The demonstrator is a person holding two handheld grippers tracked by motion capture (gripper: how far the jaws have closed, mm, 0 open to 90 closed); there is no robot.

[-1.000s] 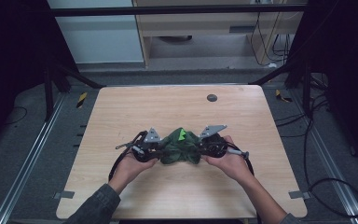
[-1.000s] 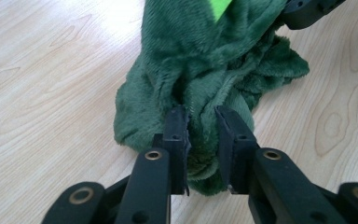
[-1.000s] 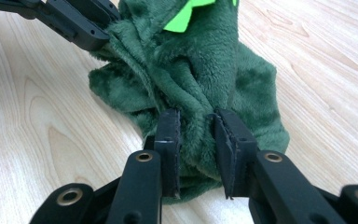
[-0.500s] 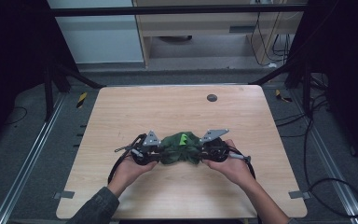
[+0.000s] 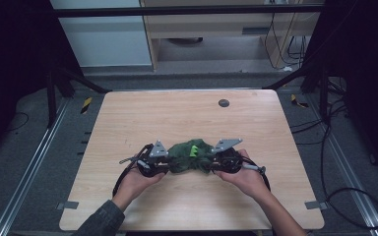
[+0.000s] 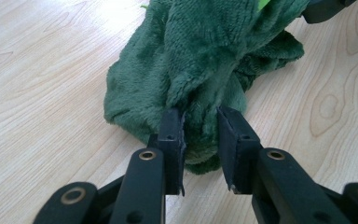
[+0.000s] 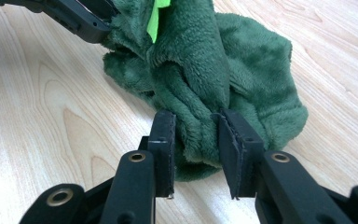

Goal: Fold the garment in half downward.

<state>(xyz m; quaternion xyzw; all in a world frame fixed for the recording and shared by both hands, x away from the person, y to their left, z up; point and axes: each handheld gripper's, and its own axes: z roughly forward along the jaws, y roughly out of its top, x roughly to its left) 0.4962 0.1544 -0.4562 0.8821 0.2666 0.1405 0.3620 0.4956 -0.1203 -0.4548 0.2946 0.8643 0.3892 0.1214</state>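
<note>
We've got both hands low on the pale wooden worktop [image 5: 128,128], left tongs [image 6: 200,133] and right tongs [image 7: 193,137] each pinching an end of the bunched fuzzy dark-green fleece cloth [image 5: 189,156] between them.

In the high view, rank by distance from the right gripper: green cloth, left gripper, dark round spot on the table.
1. Green cloth: between the right gripper's jaws.
2. Left gripper: at the cloth's other end.
3. Dark round spot: near the table's far edge.
</note>
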